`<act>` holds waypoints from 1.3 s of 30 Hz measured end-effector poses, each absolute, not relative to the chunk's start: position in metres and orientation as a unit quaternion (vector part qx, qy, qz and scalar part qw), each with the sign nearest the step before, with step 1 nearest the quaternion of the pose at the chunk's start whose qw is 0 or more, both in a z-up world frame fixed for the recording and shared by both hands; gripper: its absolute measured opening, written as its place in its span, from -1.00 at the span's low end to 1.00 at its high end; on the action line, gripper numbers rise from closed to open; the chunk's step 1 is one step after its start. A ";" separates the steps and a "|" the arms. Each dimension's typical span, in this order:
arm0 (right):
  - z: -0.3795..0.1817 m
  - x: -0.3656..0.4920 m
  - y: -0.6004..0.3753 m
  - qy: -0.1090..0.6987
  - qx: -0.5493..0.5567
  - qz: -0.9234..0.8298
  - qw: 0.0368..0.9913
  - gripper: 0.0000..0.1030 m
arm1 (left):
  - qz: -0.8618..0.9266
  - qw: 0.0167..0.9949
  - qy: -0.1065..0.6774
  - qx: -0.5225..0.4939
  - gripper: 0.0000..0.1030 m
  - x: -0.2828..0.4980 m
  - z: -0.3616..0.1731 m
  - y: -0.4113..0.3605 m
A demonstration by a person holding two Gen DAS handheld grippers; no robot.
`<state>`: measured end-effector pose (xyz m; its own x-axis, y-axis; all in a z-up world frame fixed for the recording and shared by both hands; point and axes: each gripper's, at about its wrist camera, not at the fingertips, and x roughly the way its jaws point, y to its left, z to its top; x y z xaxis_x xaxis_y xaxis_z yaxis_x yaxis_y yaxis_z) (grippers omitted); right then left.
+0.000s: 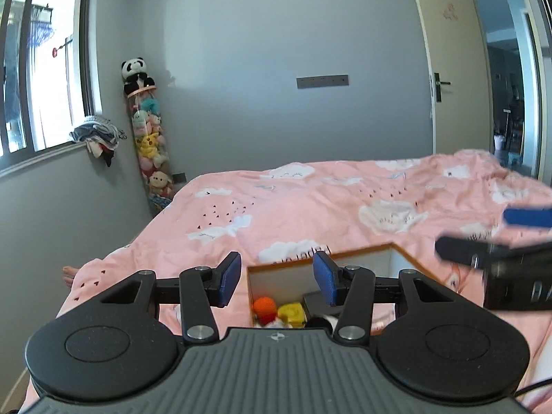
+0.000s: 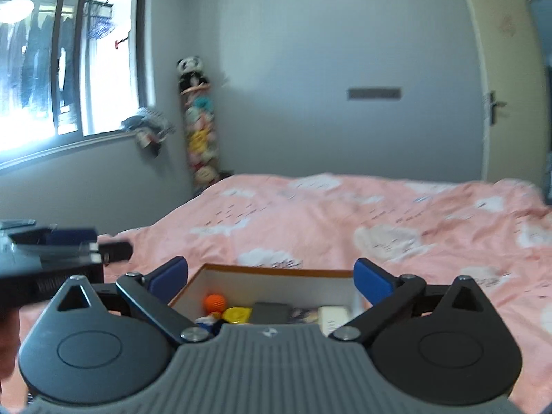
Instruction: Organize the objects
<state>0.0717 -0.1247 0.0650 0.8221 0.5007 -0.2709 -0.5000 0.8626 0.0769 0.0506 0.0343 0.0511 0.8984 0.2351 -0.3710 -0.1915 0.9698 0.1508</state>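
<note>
Both the left gripper [image 1: 277, 281] and the right gripper [image 2: 270, 281] hover with blue-padded jaws spread and empty above the near edge of a pink cloud-print bedspread [image 1: 310, 207], where an open white wood-rimmed box [image 2: 276, 281] holds an orange knitted ball [image 2: 214, 303] and a yellow toy [image 2: 237, 314].

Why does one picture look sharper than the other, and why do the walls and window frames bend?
Left wrist view: mostly crisp, though the right gripper crossing the edge is smeared, and the window glares white. Right wrist view: soft all over from motion, with the pink bedspread print streaked and the left gripper blurred. Both: the fisheye lens bows the door and darkens the corners.
</note>
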 end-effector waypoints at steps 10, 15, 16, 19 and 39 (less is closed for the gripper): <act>0.019 0.024 -0.134 0.111 -0.054 0.187 0.974 0.98 | 0.079 0.966 0.246 0.028 0.14 0.032 0.011 0.021; 0.002 0.024 -0.133 0.133 -0.071 0.168 0.974 0.98 | 0.084 0.959 0.271 0.006 0.15 0.034 0.000 0.023; 0.000 0.026 -0.133 0.137 -0.069 0.169 0.974 0.98 | 0.083 0.958 0.273 0.006 0.15 0.034 -0.002 0.022; -0.004 0.029 -0.136 0.152 -0.056 0.182 0.970 0.98 | 0.082 0.955 0.284 0.008 0.15 0.035 -0.009 0.020; -0.036 0.057 -0.140 0.247 -0.001 0.189 0.950 0.98 | 0.078 0.919 0.385 -0.005 0.15 0.049 -0.046 0.017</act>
